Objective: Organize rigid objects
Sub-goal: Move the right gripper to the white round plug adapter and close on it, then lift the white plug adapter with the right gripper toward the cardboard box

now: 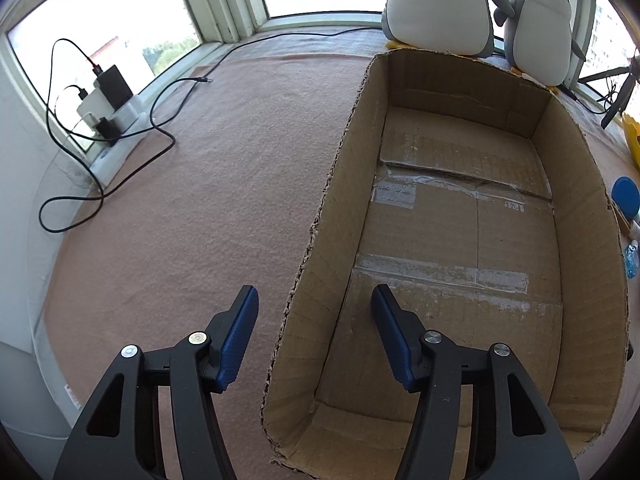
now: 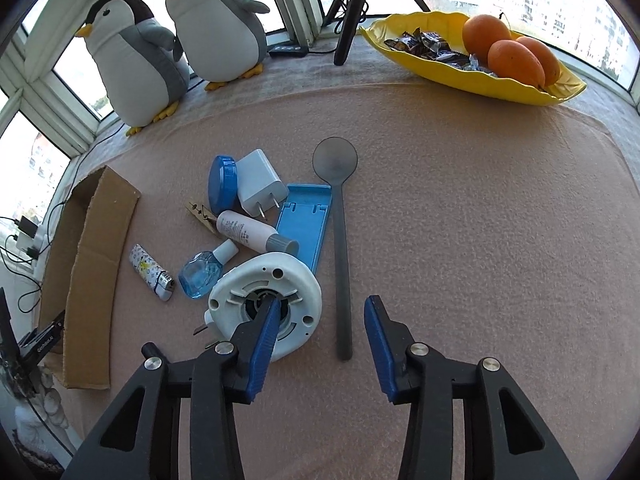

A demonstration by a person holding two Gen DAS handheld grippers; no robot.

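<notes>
An open-topped cardboard box (image 1: pixel 344 200) lies on the pink cloth with nothing in it. My left gripper (image 1: pixel 314 290) stands open astride the box's left wall, one finger outside and one inside, and the pads are off the card. To the right of the box (image 2: pixel 92 264) lies a heap: grey spoon (image 2: pixel 343 264), white round device (image 2: pixel 240 292), blue case (image 2: pixel 306 220), white bottle (image 2: pixel 248 234), charger plug (image 2: pixel 258 184), blue tin (image 2: pixel 222 186), peg (image 2: pixel 202 216), blue glass bottle (image 2: pixel 200 274), lighter (image 2: pixel 150 272). My right gripper (image 2: pixel 324 300) is open. The spoon handle lies between its fingers, and the left finger hangs over the white device.
Two plush penguins (image 2: pixel 176 48) stand at the window behind the box. A yellow dish (image 2: pixel 520 88) with oranges and sweets sits far right, with a tripod leg (image 2: pixel 348 20) beside it. A power strip with chargers and cables (image 1: pixel 108 108) lies at the far left.
</notes>
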